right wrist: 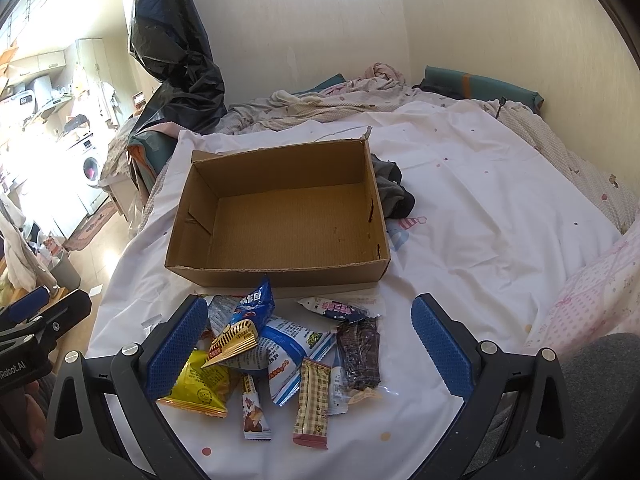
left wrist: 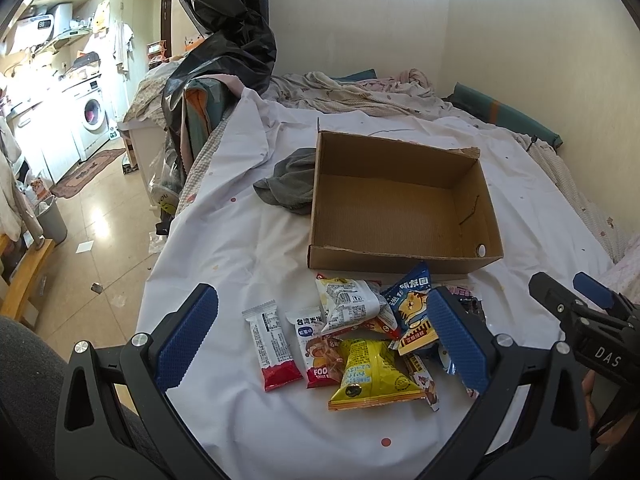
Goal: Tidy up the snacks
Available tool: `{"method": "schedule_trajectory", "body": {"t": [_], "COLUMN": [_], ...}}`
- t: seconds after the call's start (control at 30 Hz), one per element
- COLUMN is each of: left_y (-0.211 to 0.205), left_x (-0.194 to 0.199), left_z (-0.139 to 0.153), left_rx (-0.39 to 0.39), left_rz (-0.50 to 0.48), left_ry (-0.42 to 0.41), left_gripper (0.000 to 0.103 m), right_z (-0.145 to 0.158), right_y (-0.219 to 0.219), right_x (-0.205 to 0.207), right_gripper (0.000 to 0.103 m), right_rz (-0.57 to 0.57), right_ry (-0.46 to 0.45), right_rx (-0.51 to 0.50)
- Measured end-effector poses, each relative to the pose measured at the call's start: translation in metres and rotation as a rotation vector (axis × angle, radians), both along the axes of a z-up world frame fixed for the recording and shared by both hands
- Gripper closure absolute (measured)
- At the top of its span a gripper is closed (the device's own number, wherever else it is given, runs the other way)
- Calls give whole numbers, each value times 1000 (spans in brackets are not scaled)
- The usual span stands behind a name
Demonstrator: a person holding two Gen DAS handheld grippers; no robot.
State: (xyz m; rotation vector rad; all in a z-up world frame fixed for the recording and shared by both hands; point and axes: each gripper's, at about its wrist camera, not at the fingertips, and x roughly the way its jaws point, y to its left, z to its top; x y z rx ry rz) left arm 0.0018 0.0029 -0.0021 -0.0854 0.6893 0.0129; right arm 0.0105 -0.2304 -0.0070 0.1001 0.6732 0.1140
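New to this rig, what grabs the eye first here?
The empty cardboard box on the white bedsheet dominates. In front of it lies a heap of snack packets, the yellow bag brightest. Both tongs, left and right, hang open over the heap.

Supporting surface is a bed covered by a white sheet (left wrist: 256,240) with small coloured dots. Resting directly on the sheet: an open cardboard box (left wrist: 400,204), lying flat; a crumpled grey cloth (left wrist: 292,184) touching one side wall of the box; and a loose pile of snack packets (right wrist: 280,356) just in front of the box. Rumpled patterned bedding (right wrist: 320,100) lies along the wall behind.
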Motion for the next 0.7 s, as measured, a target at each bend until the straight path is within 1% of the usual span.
{"method": "schedule_trajectory", "body": {"t": [0.7], "left_y": [3], "left_x": [1], "left_z": [0], "left_rx": [-1], "left_rz": [4], "left_ry": [11], "left_gripper": [0], "right_z": [1], "right_y": [-4], "right_x": [2], "right_gripper": [0], "right_rz": [2], "right_ry": [4], "right_rx": [29]}}
